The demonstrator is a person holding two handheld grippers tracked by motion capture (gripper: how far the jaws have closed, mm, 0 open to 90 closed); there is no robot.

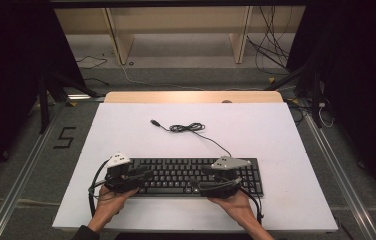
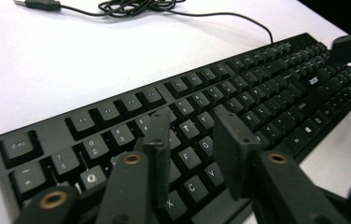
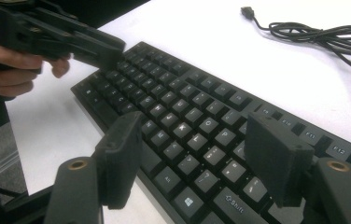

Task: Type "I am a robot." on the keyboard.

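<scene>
Both tongs (image 1: 143,176) (image 1: 205,177) hover unclamped over my flat black plastic keyboard (image 1: 186,170): rigid, light, slippery; I'd pinch its end edges.

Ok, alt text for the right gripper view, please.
Two black jaws of the right gripper stand apart over the right half of a black keyboard on a white table. The left gripper hovers over the far end; a coiled cable lies beyond.

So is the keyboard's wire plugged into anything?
No, unplugged. The keyboard's cable lies in a loose tangle on the white table, and its plug rests bare, joined to nothing.
</scene>
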